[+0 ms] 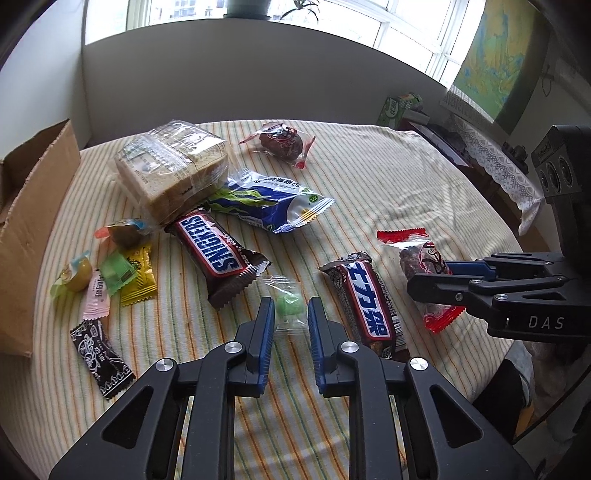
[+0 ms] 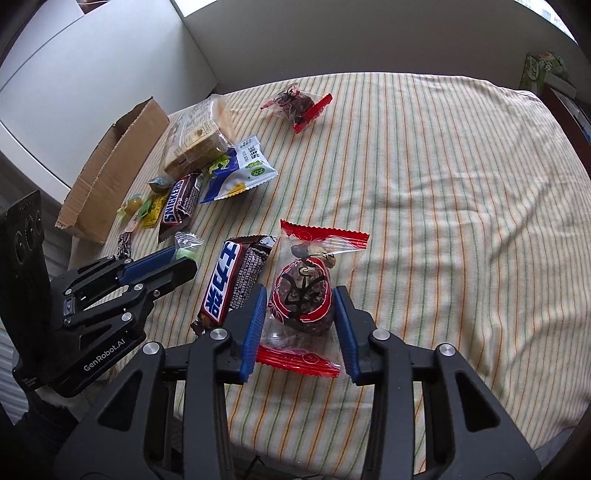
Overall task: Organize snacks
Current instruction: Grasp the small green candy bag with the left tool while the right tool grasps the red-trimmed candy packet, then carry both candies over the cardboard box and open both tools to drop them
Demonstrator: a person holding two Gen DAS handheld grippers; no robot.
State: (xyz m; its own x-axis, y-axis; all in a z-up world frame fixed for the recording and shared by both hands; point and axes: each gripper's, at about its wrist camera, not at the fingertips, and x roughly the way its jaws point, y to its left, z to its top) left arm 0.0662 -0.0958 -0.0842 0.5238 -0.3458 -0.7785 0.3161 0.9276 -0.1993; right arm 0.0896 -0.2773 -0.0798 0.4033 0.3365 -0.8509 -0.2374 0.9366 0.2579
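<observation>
Red-edged clear wrapping is seen on the date snack [image 2: 301, 295], which lies on the counter [image 2: 443, 221] between the wide-spread fingers of the right gripper [image 2: 300, 325], apparently untouched. A green candy [image 1: 289, 314] is framed by the left gripper [image 1: 290, 325], its fingers narrowly parted. Beyond, chocolate bars, bread [image 1: 173, 170] and a cardboard box [image 1: 33, 221] are laid on striped cloth below a window [image 1: 295, 22].

Both wrist views overlook (closely) one striped tablecloth [image 1: 369, 177].

tablecloth [image 2: 424, 184] – woven cloth, matt | Snickers bar [image 1: 216, 254] – glossy wrapper | box [image 1: 33, 229] – rough cardboard
</observation>
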